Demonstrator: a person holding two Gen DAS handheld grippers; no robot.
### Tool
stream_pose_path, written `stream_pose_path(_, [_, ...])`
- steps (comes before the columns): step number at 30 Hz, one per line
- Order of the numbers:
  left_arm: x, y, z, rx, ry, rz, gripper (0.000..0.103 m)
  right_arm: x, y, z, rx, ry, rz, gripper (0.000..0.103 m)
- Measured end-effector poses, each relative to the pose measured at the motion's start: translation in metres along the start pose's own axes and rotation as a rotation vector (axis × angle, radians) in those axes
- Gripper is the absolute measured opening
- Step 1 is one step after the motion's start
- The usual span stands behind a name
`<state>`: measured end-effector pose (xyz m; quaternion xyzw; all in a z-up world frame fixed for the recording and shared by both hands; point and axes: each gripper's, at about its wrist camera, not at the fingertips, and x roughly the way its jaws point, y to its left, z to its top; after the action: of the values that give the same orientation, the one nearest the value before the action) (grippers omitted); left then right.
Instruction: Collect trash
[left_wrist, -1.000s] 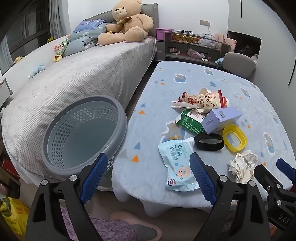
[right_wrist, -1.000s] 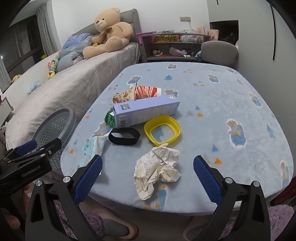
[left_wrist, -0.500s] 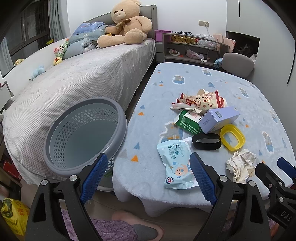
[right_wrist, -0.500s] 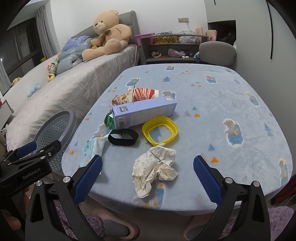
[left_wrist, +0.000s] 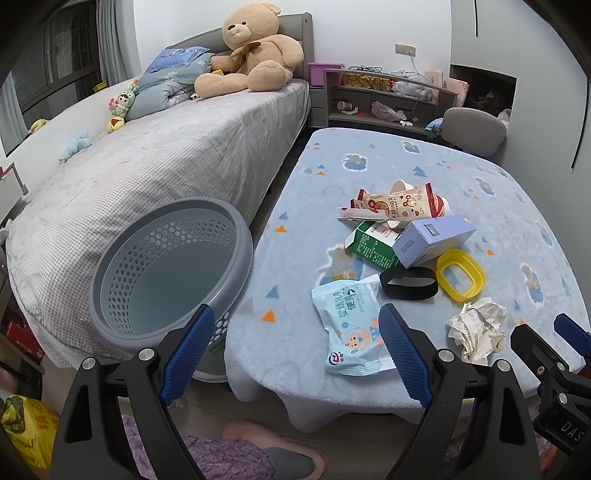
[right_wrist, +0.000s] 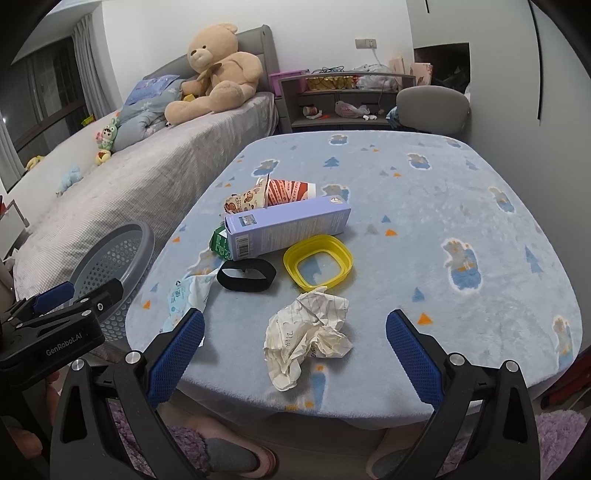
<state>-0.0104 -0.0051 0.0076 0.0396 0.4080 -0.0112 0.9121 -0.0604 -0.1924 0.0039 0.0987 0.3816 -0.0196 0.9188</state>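
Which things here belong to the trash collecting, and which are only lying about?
For the job: crumpled paper, wipes packet, purple box, green carton, snack wrapper, grey basket.

Lying about: teddy bear, chair, slippers.

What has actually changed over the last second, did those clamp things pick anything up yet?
Nothing picked up yet. Both the left gripper and the right gripper stay open and empty; they have only drawn back slightly from the table. The crumpled paper, wipes packet, purple box, yellow ring, black band and grey basket lie where they were.
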Motion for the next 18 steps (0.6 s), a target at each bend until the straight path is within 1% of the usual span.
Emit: stream_pose_path(18, [-0.0049, 0.0023, 0.0004, -0.008, -0.014, 0.0, 0.086, -0.0004, 0.0001, -0.0002, 0.0, 0.002, 0.001, 0.097])
